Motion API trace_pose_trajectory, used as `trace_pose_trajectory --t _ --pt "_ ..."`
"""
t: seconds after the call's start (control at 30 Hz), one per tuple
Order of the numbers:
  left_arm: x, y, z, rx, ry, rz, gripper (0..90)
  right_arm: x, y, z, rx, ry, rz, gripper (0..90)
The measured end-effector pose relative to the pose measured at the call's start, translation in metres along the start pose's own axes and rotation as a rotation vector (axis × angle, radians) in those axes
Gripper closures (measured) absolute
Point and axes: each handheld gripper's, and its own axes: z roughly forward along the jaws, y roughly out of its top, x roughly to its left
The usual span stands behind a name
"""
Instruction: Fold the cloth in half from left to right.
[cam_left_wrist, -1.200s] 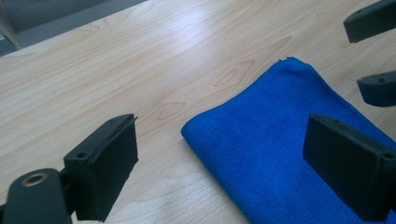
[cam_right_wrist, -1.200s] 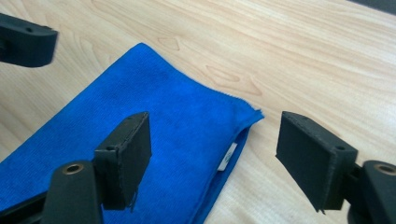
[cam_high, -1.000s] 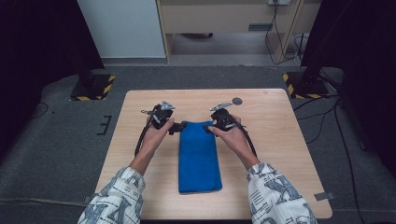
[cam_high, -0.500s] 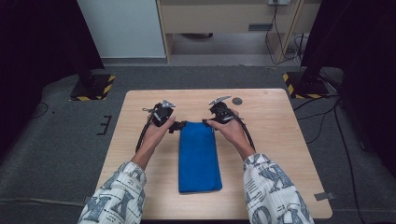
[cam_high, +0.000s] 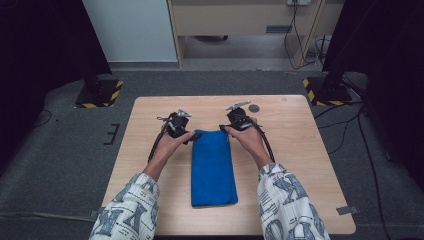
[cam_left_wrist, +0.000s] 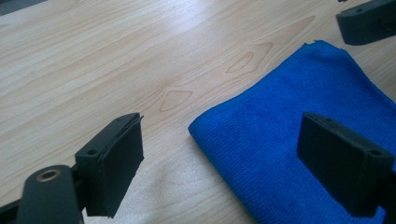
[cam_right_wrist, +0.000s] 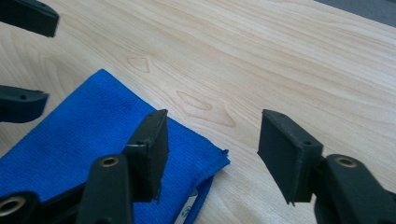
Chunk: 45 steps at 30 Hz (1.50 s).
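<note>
A folded blue cloth (cam_high: 212, 167) lies lengthwise in the middle of the wooden table (cam_high: 300, 150). My left gripper (cam_high: 195, 135) sits at its far left corner. In the left gripper view that gripper (cam_left_wrist: 229, 158) is open, and the cloth (cam_left_wrist: 289, 107) has its corner between the jaws, untouched by the pads. My right gripper (cam_high: 228, 131) is at the far right corner. It (cam_right_wrist: 212, 149) is open too, with the corner of the cloth (cam_right_wrist: 79, 140) between its jaws. Both pairs of jaws have just been closing.
A small dark round disc (cam_high: 254, 108) lies on the table beyond the right hand. A white label (cam_right_wrist: 187, 210) peeks from under the cloth's fold. Bare wood surrounds the cloth on all sides. Striped stand bases (cam_high: 100, 95) sit on the floor beyond the table.
My right hand has edged slightly up the table at the cloth's far right corner. The left hand and the cloth have stayed in place.
</note>
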Motion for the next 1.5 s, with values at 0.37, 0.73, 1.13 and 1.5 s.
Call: trace_pose_trajectory --t 0.37,0.73,1.13,1.5 --pt "0.002 -0.006 0.011 0.025 0.009 -0.005 17.0 -0.009 -0.009 0.017 0.049 0.023 0.046 44.2" --pt "0.003 -0.013 0.016 0.038 0.008 -0.010 17.6 -0.004 -0.018 0.036 0.097 0.031 0.054 46.8" --pt "0.002 -0.016 0.028 0.045 0.020 -0.016 19.1 -0.001 -0.025 0.035 0.062 0.019 0.032 59.9" --pt "0.002 -0.019 0.035 0.055 0.032 -0.028 25.8 0.005 -0.027 0.032 0.078 0.020 0.009 79.3"
